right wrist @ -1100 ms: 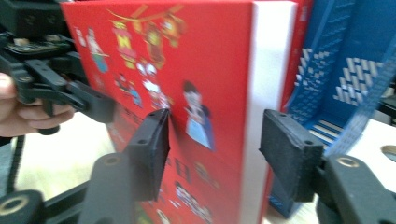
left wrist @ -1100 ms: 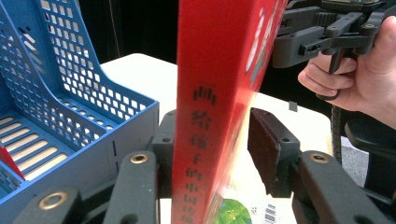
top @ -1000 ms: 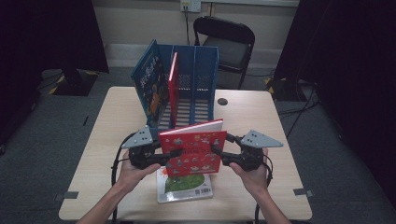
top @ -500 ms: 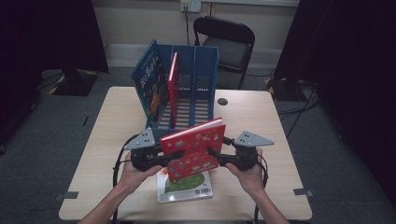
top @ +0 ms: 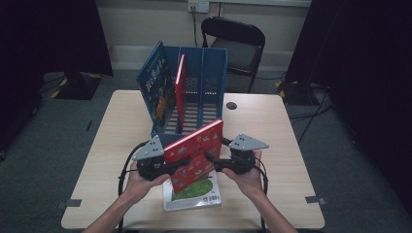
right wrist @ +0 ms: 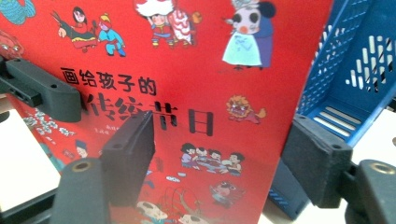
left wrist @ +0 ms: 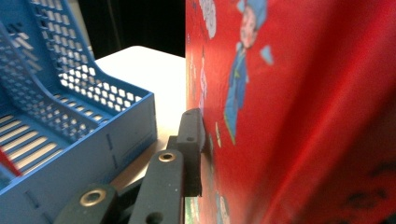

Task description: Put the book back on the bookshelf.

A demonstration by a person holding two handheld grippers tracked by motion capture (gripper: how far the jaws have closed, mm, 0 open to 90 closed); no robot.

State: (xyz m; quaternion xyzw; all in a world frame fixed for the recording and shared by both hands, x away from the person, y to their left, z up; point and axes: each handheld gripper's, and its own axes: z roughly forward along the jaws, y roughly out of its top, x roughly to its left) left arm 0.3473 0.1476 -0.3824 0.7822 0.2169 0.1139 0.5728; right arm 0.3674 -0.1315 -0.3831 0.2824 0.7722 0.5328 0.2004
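Note:
A red picture book (top: 194, 153) stands tilted above the table's near middle, its top right corner raised. My left gripper (top: 172, 167) is shut on its left edge; its jaws have just been closing. In the left gripper view one fingertip (left wrist: 191, 140) presses on the red cover (left wrist: 289, 116), and the other is hidden behind the book. My right gripper (top: 210, 158) is at the book's right side. Its jaws have just been opening. In the right gripper view they (right wrist: 222, 158) stand apart in front of the cover (right wrist: 196, 70), pressing on nothing.
A blue file rack (top: 214, 73) stands behind the book, with a blue book (top: 155, 87) and a thin red book (top: 180, 82) upright in its left slots. A white and green book (top: 192, 196) lies flat under the hands. A black chair (top: 238, 43) stands beyond the table.
The red book has tipped from nearly level to steeply tilted, right corner up. The right gripper has moved left toward the book and let go of it; the left hand has kept its place.

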